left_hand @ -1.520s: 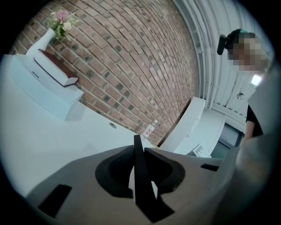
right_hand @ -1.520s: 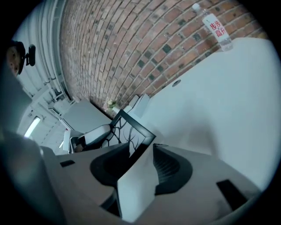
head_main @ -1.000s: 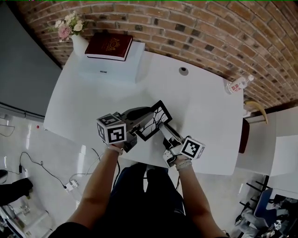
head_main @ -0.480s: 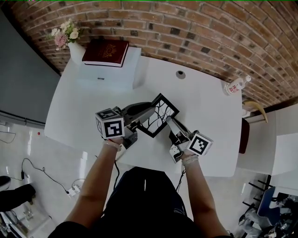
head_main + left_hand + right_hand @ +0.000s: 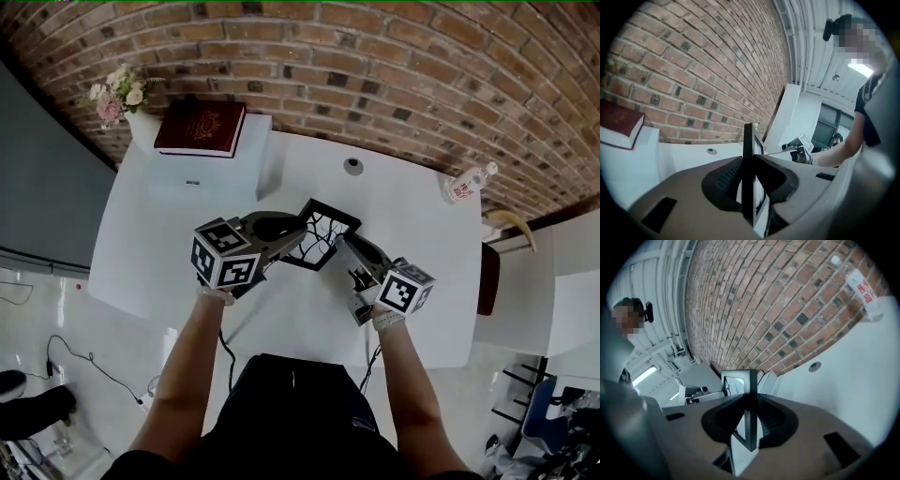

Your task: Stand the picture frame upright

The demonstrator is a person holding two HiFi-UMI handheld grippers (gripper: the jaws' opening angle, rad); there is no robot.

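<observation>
Left gripper view shows the left gripper [image 5: 751, 164] clamped on the frame's [image 5: 748, 140] left edge, its jaws just easing slightly wider. The right gripper [image 5: 751, 401], its jaws just closing, now pinches the opposite edge. The frame hangs between the 2, equally near both, over the table [image 5: 412, 216]. Compared with 1 second ago, it is tilted steeper and sits nearer the brick wall [image 5: 394, 84].
</observation>
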